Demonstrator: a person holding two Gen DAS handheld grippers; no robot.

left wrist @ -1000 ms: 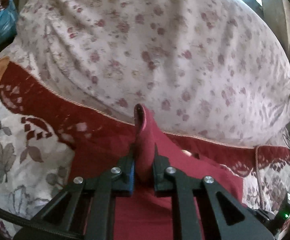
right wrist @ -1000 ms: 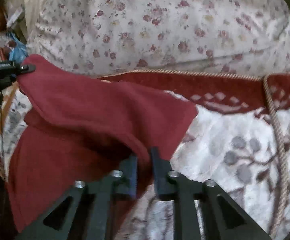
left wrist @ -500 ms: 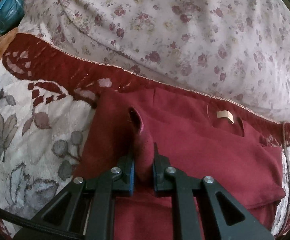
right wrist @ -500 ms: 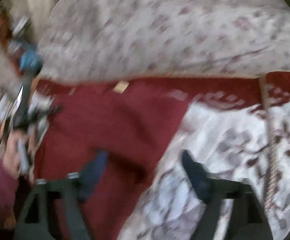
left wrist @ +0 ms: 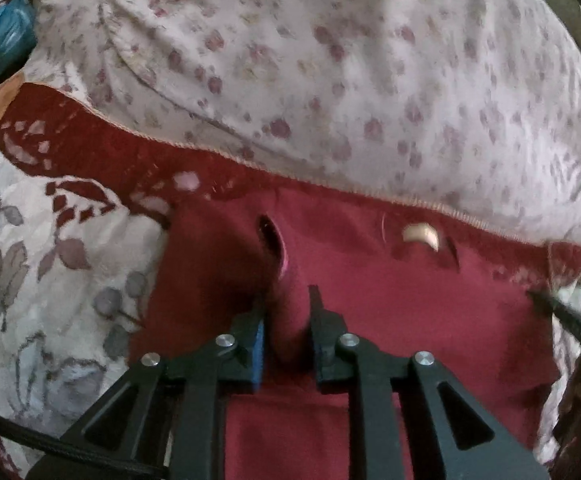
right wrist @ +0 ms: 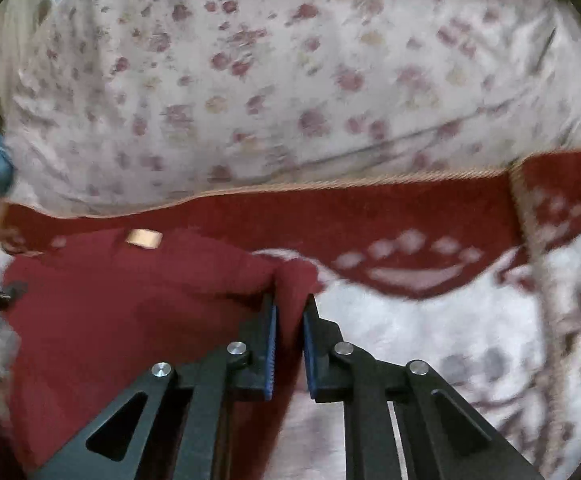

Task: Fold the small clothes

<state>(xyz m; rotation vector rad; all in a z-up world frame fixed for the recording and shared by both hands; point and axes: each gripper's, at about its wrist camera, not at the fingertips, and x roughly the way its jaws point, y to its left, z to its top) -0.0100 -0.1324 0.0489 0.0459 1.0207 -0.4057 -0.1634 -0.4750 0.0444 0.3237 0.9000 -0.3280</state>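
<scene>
A small dark red garment (left wrist: pixel 390 312) lies spread on the patterned bed cover, with a tan neck label (left wrist: pixel 420 236) near its far edge. My left gripper (left wrist: pixel 288 300) is shut on a pinched fold of it near the left side. In the right wrist view the same garment (right wrist: pixel 110 320) fills the lower left, its label (right wrist: pixel 144 238) at the far edge. My right gripper (right wrist: pixel 290 304) is shut on the garment's right corner.
A large floral pillow (left wrist: pixel 330 60) lies just beyond the garment and also fills the top of the right wrist view (right wrist: pixel 290 72). The bed cover (left wrist: pixel 30 260) is cream with grey leaves and a red border. A corded trim (right wrist: pixel 538 264) runs down at the right. A blue bag (left wrist: pixel 6 40) is at the far left.
The garment was held up, then lowered flat onto the cover. My right gripper opened half a second ago and has shut again on the right corner. My left gripper has stayed shut on its fold.
</scene>
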